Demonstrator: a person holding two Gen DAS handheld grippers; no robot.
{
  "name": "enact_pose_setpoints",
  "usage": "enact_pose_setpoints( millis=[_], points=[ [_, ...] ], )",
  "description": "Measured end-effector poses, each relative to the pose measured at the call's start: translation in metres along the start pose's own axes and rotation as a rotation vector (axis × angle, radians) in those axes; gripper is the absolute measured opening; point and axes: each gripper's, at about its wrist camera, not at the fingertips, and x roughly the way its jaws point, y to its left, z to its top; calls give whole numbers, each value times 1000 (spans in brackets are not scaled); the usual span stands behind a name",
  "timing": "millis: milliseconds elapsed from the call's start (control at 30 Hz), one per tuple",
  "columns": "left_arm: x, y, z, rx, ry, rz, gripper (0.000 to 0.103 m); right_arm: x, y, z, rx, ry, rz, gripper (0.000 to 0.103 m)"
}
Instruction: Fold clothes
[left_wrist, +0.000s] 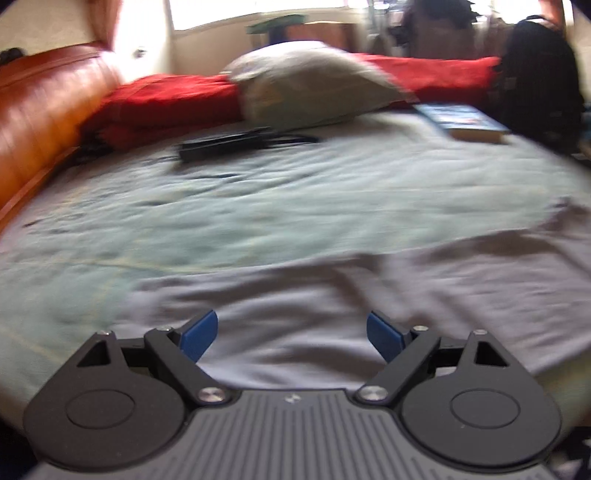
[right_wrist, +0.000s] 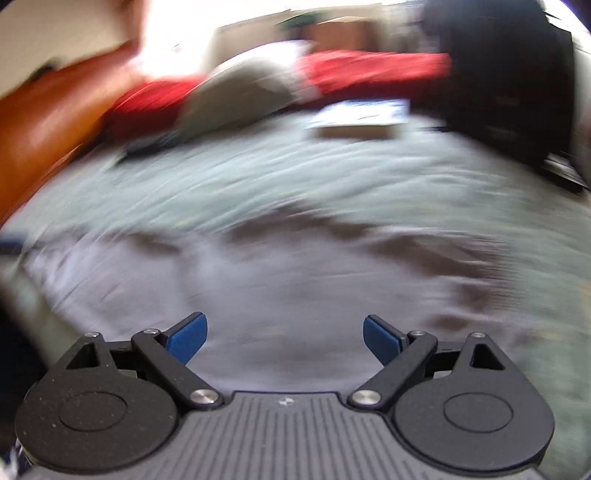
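Lavender garment (left_wrist: 332, 295) lies spread and wrinkled at the bed's (left_wrist: 221, 206) near edge. Left gripper (left_wrist: 291, 334) and right gripper (right_wrist: 284, 334) hover over it, jaws wide, empty. Both views blurred. I'd pinch one layer only, at a hem.

Pillow (left_wrist: 306, 85), book (left_wrist: 467, 120) far across bed (left_wrist: 258, 206)

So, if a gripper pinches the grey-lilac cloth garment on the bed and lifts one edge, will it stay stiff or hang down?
The grey-lilac cloth garment will probably hang limp: it lies in soft wrinkles on the pale green bedsheet. It looks thin, so likely light. Pushed, it would probably bunch up rather than slide flat, since folds already ripple across it.
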Motion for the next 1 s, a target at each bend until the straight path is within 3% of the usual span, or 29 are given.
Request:
enact_pose_setpoints(
  millis=[100,200,400,667,1000],
  points=[
    [-12,-45,0,28,-11,-95,88,-24,-62,-3,206,-82,-26,94],
    [-23,-87,-7,66,-32,-137,89,-43,-116,-21,421,-152,-10,95],
    [-36,-139,-19,18,-48,-208,89,-18,-180,-68,743,-163,229,95],
    [-44,-175,-27,-62,-22,-220,89,26,-191,-55,781,-187,320,103],
    [-39,-196,-33,-67,18,-222,89,31,-181,-62,833,-198,330,103]
  ],
)
